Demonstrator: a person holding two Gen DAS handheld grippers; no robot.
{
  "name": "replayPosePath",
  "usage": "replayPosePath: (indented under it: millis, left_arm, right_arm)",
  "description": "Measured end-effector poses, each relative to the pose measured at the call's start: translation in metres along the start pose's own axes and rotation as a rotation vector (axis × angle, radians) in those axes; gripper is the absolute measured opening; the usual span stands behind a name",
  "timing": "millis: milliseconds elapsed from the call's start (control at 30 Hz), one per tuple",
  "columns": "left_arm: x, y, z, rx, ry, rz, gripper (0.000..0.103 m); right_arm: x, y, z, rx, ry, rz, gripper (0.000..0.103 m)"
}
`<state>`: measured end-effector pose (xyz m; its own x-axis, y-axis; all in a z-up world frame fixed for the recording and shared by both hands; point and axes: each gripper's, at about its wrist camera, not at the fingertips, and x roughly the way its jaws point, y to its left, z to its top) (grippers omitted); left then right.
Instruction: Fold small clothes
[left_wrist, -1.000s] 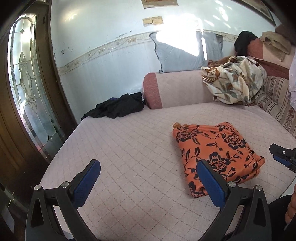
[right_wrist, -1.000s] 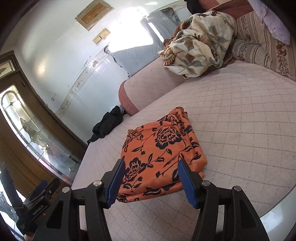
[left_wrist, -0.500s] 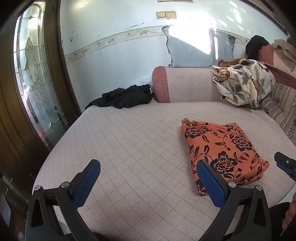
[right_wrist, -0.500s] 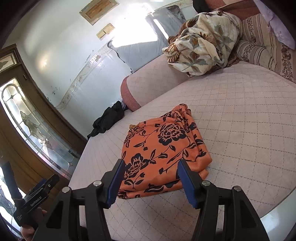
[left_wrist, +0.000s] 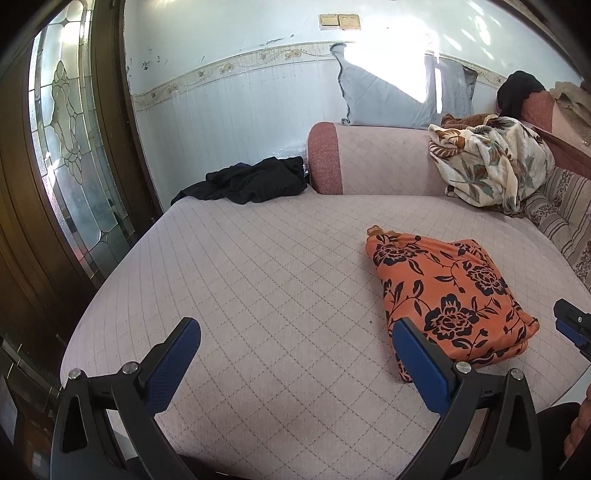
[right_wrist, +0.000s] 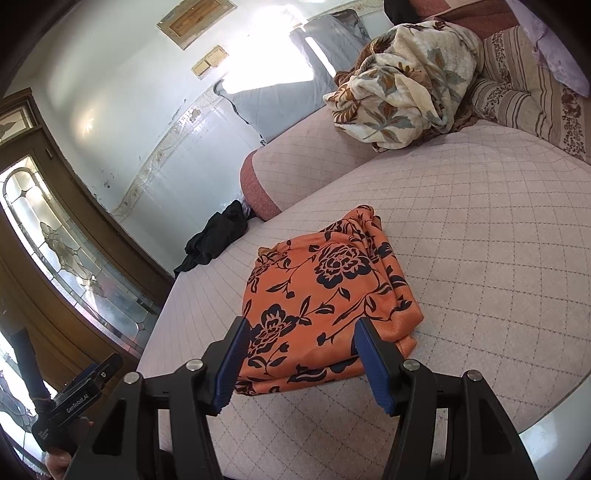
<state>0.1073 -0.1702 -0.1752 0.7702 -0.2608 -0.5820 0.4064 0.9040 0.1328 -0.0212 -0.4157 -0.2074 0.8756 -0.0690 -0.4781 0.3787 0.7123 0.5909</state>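
Nearest the right wrist camera, the right gripper (right_wrist: 301, 354) has its blue pads parted about halfway, with nothing pinched between them; through the gap shows the near edge of the orange floral garment (right_wrist: 328, 291), which lies already folded into a thick rectangle on the quilted pink cushion (right_wrist: 498, 258). The pads appear to hover just short of that edge, though contact cannot be ruled out. The left gripper (left_wrist: 295, 363) is spread wide and empty over bare cushion, with the garment off to its right and partly behind its right pad. So the right hand is the nearer one, and the folded piece lies straight ahead of it, its long axis running away from the claw towards the backrest. Any next grasp would, in my judgement, come most easily from the right on that near edge. Further off, a crumpled black garment (left_wrist: 251, 181) lies at the far left corner beside the bolster (left_wrist: 369, 158), probably the next item to fold. A floral blanket (left_wrist: 495, 166) is heaped at the far right.
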Motion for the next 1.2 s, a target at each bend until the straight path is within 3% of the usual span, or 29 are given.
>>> replayPosePath:
  millis: [1200]
  left_arm:
    - [0.015, 0.000, -0.010, 0.016, 0.062, -0.014, 0.103]
  right_arm:
    - [0.000, -0.009, 0.002, 0.052, 0.010, 0.006, 0.062]
